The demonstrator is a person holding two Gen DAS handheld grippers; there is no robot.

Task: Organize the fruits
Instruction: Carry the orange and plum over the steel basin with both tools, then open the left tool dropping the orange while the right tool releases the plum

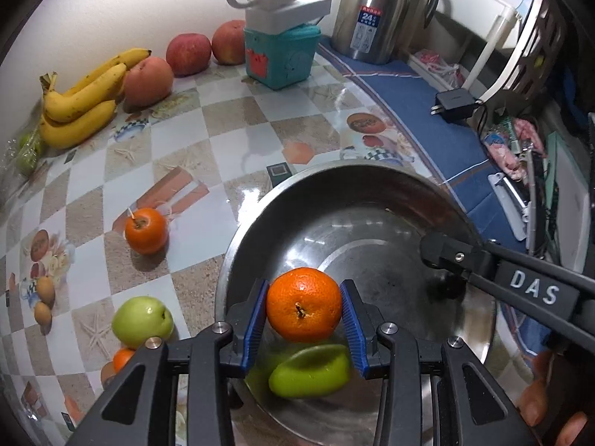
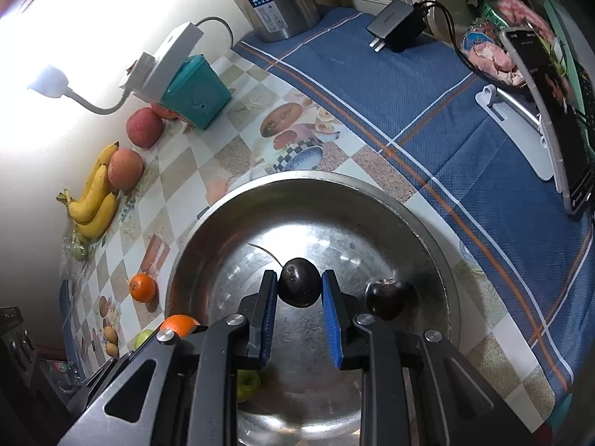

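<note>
2 fruits are carried over the steel bowl [image 1: 238,245].
An orange [image 1: 304,309] is pinched by the left gripper [image 1: 304,319], a dark cherry [image 2: 299,287] by the right gripper [image 2: 299,312]; 1 green fruit [image 1: 310,371] and 1 cherry [image 2: 388,298] are already inside, while bananas [image 1: 80,106] and apples [image 1: 187,54] at 10 o'clock are left.

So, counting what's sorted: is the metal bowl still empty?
No. A dark cherry and a green fruit lie in the metal bowl.

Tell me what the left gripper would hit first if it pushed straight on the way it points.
Probably the metal bowl: the left gripper, holding a tangerine, points down into it. A green fruit lies just beneath; depth is unclear, so it might meet that first.
</note>
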